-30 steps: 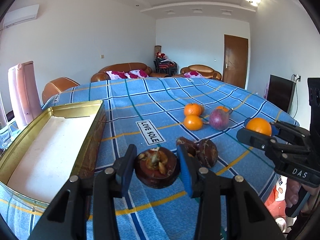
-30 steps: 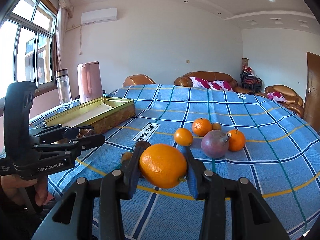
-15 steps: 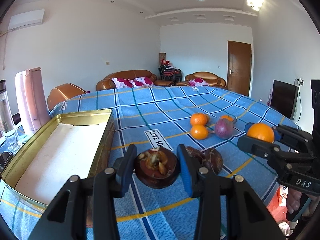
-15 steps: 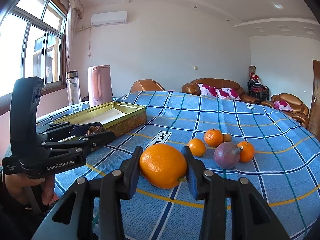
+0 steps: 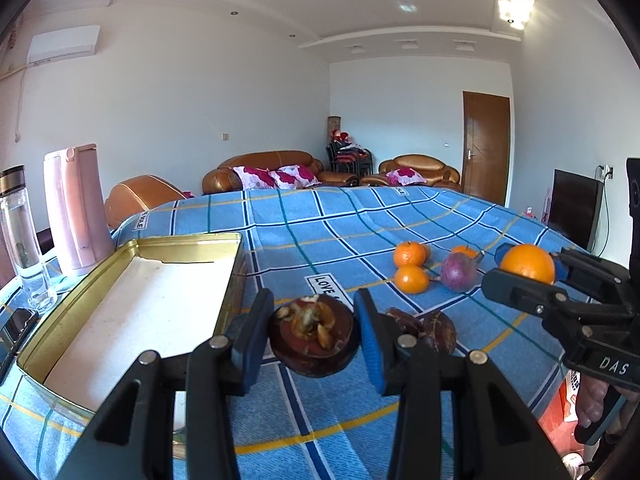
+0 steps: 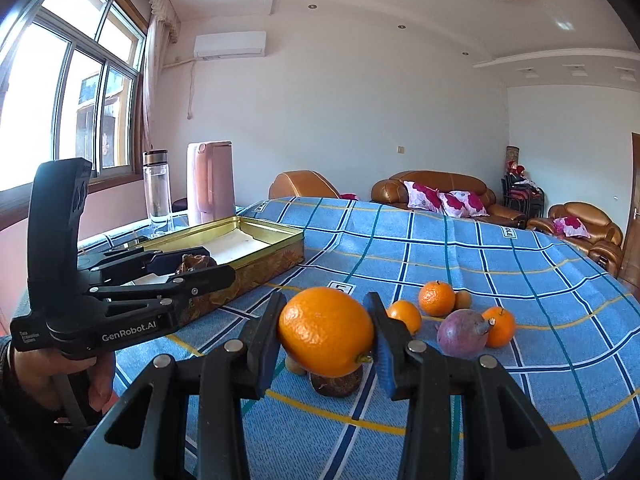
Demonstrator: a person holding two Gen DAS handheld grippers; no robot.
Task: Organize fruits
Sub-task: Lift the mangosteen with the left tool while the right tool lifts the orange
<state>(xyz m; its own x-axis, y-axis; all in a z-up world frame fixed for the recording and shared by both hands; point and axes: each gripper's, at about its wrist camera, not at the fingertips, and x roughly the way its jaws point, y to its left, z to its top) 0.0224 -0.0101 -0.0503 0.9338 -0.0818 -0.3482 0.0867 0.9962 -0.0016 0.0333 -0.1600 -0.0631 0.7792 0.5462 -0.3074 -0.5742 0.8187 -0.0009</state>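
Two hand-held grippers, left (image 5: 314,334) pinching a mangosteen (image 5: 313,335), right (image 6: 326,332) pinching an orange (image 6: 326,331).

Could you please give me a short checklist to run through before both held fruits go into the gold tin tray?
1. Left gripper shut on the dark brown mangosteen: ok.
2. Right gripper shut on the large orange: ok.
3. Rectangular gold tin tray has free floor space: ok.
4. Both fruits lifted off the blue checked tablecloth: ok.
5. Held fruits already above the tray: not ok.
6. Grip firmness: cannot tell.
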